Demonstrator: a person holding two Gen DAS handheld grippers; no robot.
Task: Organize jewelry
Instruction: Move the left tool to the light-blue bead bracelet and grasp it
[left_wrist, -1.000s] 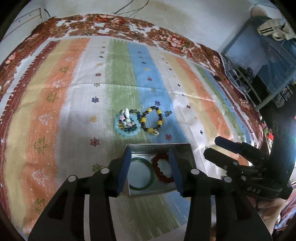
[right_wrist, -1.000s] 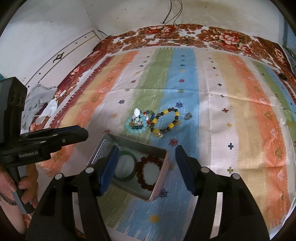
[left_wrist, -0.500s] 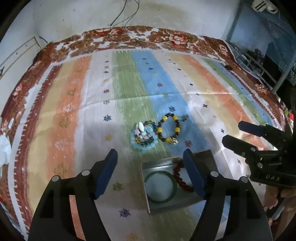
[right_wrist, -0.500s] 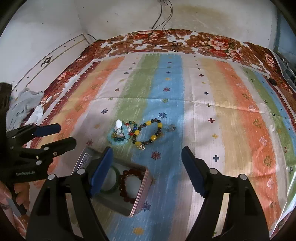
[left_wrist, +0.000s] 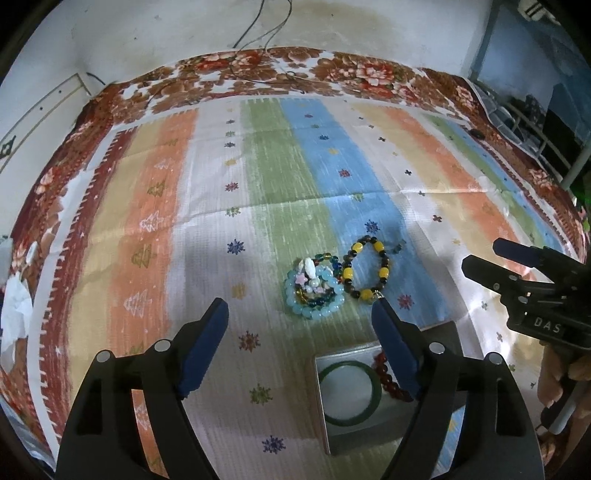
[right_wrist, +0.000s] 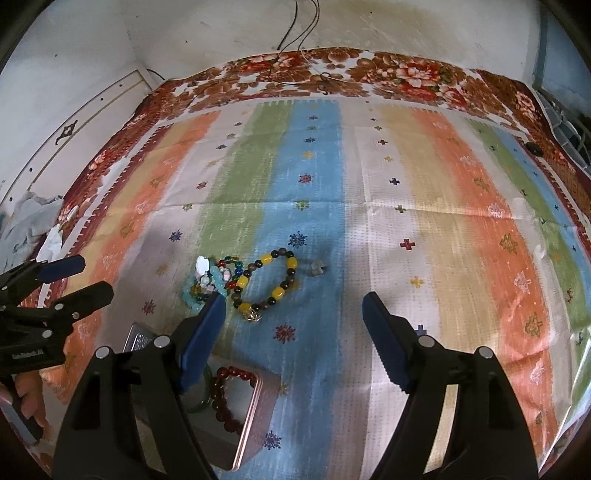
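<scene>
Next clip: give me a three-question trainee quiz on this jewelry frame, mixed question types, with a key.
1. True or false: the green bangle lies inside the metal tin.
2. Which piece is still out on the striped cloth? A) the dark red bead bracelet B) the yellow and black bead bracelet C) the green bangle
3. Fill in: both the left hand-held gripper and the right hand-held gripper are ____ and hold nothing.

Key: 1 true; 2 B; 3 open
</scene>
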